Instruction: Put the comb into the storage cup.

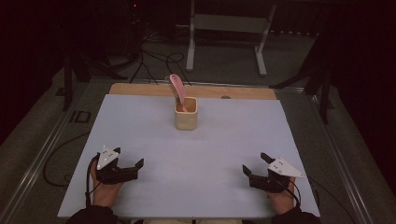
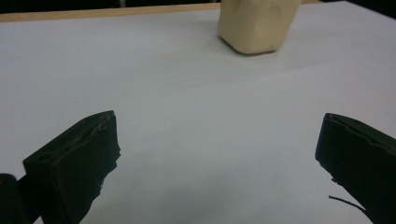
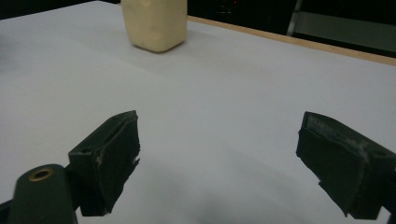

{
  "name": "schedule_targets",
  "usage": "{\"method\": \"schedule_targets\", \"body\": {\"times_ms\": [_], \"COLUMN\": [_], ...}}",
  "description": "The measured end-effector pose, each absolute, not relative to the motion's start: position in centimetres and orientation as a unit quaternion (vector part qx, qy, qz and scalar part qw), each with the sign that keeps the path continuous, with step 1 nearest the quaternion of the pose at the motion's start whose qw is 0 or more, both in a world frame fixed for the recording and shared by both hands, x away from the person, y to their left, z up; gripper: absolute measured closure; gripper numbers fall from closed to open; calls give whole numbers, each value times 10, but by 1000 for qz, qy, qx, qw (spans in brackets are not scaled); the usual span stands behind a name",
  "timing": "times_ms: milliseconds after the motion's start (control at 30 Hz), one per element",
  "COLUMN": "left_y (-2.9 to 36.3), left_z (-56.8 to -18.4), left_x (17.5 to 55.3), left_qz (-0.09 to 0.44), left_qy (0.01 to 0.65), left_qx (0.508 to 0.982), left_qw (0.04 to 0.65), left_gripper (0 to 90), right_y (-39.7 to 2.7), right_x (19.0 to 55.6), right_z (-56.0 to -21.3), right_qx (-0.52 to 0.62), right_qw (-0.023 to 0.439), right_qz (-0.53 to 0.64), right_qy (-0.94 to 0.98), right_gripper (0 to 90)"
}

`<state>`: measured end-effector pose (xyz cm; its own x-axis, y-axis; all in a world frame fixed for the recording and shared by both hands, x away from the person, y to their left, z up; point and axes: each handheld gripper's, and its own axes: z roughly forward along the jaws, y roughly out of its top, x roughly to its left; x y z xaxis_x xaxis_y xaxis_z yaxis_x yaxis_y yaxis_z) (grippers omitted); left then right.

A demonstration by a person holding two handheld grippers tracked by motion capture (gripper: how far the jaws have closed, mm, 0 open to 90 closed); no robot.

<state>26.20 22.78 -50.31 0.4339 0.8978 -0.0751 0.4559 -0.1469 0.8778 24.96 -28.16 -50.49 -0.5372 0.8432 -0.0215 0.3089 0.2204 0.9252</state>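
Left tool [image 1: 127,158] and right tool [image 1: 254,163] near counter [image 1: 196,154] front edge, both released, jaws wide, cream cup [image 1: 186,113] with pink utensil [image 1: 177,88] upright toward far edge, well apart, open white surface between, no legible markings.

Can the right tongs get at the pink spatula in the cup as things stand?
Probably yes: the right tongs are open, bare table lies between, and the spatula sticks out above the cup.

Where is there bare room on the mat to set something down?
The white mat is bare between the left gripper and right gripper, and on both sides of the beige cup. The cup, holding a pink tool, is the mat's one occupied spot.
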Motion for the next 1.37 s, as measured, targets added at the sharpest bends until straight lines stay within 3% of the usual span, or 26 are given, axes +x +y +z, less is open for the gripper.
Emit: {"method": "schedule_targets", "body": {"times_ms": [933, 1367], "left_y": [259, 257], "left_z": [-500, -498], "left_x": [235, 234], "left_qz": [292, 306], "left_qy": [470, 464], "left_qx": [689, 699], "left_qw": [467, 449], "left_gripper": [3, 3], "right_y": [-295, -295], "right_x": [248, 248], "right_z": [-496, -498], "right_qx": [401, 399], "right_qw": [281, 271], "right_qz": [508, 507], "right_qy": [709, 714], "right_gripper": [120, 115]}}
